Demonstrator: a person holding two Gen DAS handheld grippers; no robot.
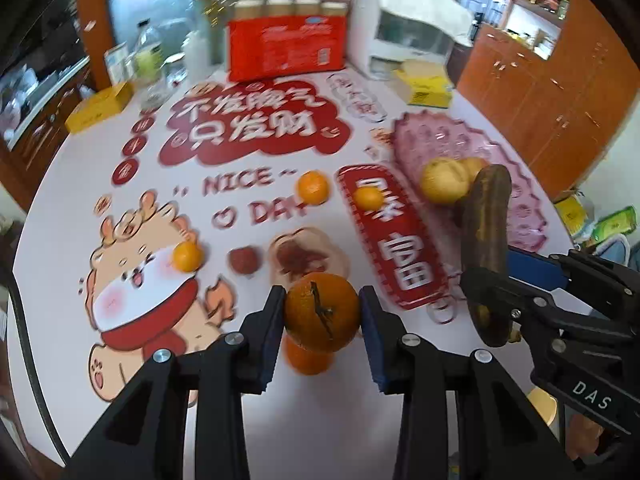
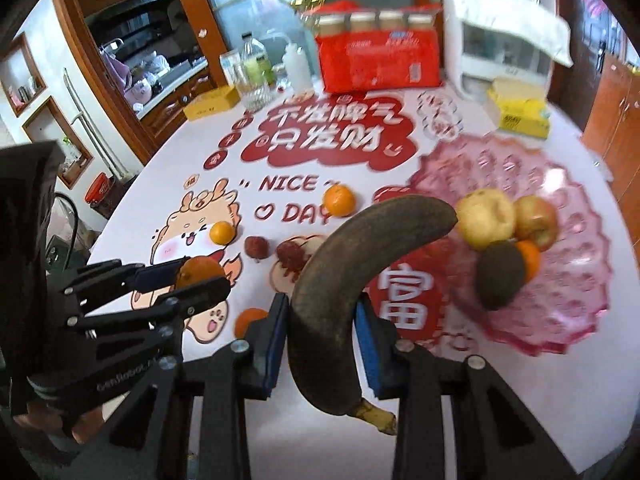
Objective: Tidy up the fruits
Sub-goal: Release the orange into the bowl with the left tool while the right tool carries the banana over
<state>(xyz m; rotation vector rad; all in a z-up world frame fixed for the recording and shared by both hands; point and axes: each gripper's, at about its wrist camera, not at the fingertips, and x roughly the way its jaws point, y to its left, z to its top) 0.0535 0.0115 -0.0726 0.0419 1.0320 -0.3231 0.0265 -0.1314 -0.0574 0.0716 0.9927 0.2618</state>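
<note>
My left gripper (image 1: pixel 322 300) is shut on a tangerine (image 1: pixel 322 312) with a dry stem, held above the table; it also shows in the right wrist view (image 2: pixel 198 270). My right gripper (image 2: pixel 322 306) is shut on a dark brown banana (image 2: pixel 360 248), which points toward the pink plate (image 2: pixel 560 300). On the plate lie two yellow apples (image 2: pixel 486 218), a kiwi (image 2: pixel 500 276) and a tangerine (image 2: pixel 530 258). Loose tangerines (image 1: pixel 313 187) (image 1: pixel 187 256) and two lychees (image 2: pixel 256 247) lie on the printed table cover. Another tangerine (image 1: pixel 310 358) sits below the held one.
At the table's far side stand a red pack of bottles (image 1: pixel 286 46), a white appliance (image 1: pixel 404 28), a yellow tissue box (image 1: pixel 426 84), clear bottles (image 1: pixel 150 64) and a yellow carton (image 1: pixel 100 106). Wooden cabinets (image 1: pixel 560 92) stand to the right of the table.
</note>
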